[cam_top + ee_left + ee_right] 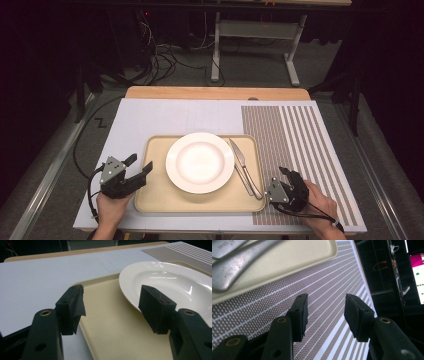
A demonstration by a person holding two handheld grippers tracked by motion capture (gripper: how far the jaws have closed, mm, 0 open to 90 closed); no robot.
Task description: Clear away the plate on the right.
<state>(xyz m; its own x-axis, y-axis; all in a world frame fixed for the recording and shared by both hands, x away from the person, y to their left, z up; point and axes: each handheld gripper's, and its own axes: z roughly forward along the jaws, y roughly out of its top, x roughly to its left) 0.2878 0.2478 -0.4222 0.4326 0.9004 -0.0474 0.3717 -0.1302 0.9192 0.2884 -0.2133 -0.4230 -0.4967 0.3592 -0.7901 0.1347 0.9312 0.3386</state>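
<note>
Both tongs gape empty: left tongs [140, 166] beside the unmarked plate [200, 162], right tongs [283, 173] near cutlery [244, 166].

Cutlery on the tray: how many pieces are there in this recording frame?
2, as far as the high view shows: a knife and a second utensil, type unclear, lying side by side on the tray, just right of the white plate.

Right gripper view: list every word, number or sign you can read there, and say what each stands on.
Knife handle: faint engraved lettering at the top left corner, too blurred and cut off to read.
Screen at the right edge: pink and white areas with green dots, no legible text.
Striped mat, tray: no writing.
</note>
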